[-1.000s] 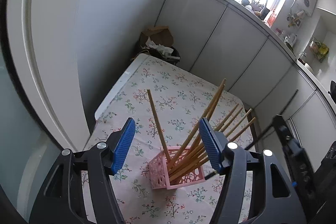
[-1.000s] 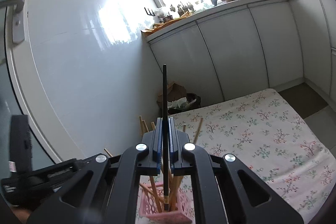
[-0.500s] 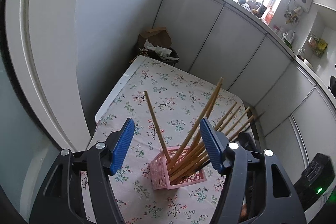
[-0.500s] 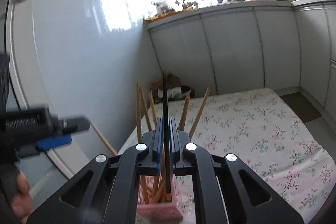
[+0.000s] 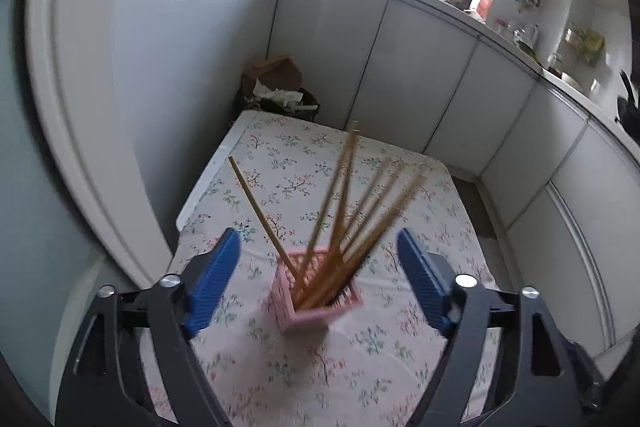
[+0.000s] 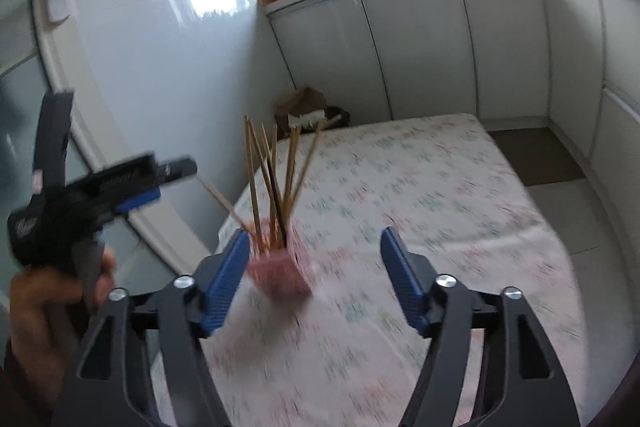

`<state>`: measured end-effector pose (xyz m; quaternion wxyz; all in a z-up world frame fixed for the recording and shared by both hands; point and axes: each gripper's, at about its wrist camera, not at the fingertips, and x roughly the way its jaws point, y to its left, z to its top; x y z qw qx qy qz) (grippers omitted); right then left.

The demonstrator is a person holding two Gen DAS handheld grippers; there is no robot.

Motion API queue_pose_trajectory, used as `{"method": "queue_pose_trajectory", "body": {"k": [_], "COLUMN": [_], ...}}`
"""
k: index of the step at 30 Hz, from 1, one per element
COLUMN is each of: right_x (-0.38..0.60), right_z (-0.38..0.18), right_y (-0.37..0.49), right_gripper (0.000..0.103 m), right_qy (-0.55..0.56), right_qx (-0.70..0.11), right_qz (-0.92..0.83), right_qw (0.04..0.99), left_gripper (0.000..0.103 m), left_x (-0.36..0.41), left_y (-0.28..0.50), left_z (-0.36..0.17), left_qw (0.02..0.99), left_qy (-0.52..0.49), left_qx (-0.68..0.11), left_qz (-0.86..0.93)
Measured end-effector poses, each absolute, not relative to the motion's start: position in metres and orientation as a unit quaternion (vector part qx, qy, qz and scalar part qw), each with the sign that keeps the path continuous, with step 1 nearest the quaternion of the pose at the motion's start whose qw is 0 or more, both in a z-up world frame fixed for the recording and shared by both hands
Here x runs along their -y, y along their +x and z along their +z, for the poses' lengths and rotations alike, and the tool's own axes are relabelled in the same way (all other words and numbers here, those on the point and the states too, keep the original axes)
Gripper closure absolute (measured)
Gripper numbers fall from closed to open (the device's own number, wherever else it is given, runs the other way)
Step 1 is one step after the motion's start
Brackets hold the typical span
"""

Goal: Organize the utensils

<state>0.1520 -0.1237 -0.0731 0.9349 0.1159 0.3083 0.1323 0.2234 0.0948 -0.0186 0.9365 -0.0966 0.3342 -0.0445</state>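
Note:
A pink lattice holder [image 5: 316, 301] stands on the flowered tablecloth with several wooden chopsticks [image 5: 344, 207] fanned out of it. In the right wrist view the same holder [image 6: 280, 273] also carries a dark chopstick [image 6: 276, 195] among the wooden ones. My left gripper [image 5: 320, 277] hovers above and around the holder, its jaws opening wide, pads clear of the sticks. My right gripper [image 6: 314, 269] sits back from the holder, its jaws opening with nothing between them. A hand holds the left gripper [image 6: 132, 183] at the left of the right wrist view.
The cloth-covered table [image 5: 420, 367] fills the foreground. Behind its far edge sits a dark bin with cardboard and paper [image 5: 278, 87]. White cabinets [image 5: 420, 75] run along the back and right. A glossy white wall [image 6: 160, 67] and a door frame stand at the left.
My right gripper let go of the dark chopstick, which now stands in the holder, and drew back to the right. My left gripper's jaws spread wider and it rose over the holder.

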Motion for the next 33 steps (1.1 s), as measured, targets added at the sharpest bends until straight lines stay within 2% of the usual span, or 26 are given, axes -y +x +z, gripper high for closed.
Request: {"method": "queue_pose_trajectory", "body": {"k": [2, 4, 6, 11, 18, 33], "right_x": [0.134, 0.144, 0.152, 0.166, 0.177, 0.173], "right_z": [-0.061, -0.048, -0.035, -0.008, 0.033, 0.043], "right_y": [0.121, 0.087, 0.054, 0.002, -0.044, -0.061], "right_gripper": [0.023, 0.009, 0.007, 0.007, 0.007, 0.007], "right_qy": [0.1, 0.089, 0.079, 0.079, 0.083, 0.064], "right_qx": [-0.31, -0.307, -0.298, -0.283, -0.26, -0.266], "right_qz": [0.123, 0.105, 0.075, 0.052, 0.031, 0.009], "right_qw": [0.938, 0.942, 0.948, 0.954, 0.962, 0.962], "left_gripper": [0.007, 0.007, 0.007, 0.007, 0.007, 0.007], "left_x": [-0.079, -0.063, -0.049, -0.036, -0.019, -0.008], "left_y": [0.191, 0.156, 0.118, 0.046, -0.013, -0.033], "left_z": [-0.006, 0.002, 0.007, 0.018, 0.046, 0.049], "left_qw": [0.942, 0.944, 0.942, 0.947, 0.958, 0.958], "left_qy": [-0.072, -0.044, -0.015, 0.013, 0.048, 0.057], "left_qx": [-0.325, -0.324, -0.327, -0.317, -0.283, -0.279], "left_qz": [-0.045, -0.054, -0.073, -0.049, -0.029, -0.025]}}
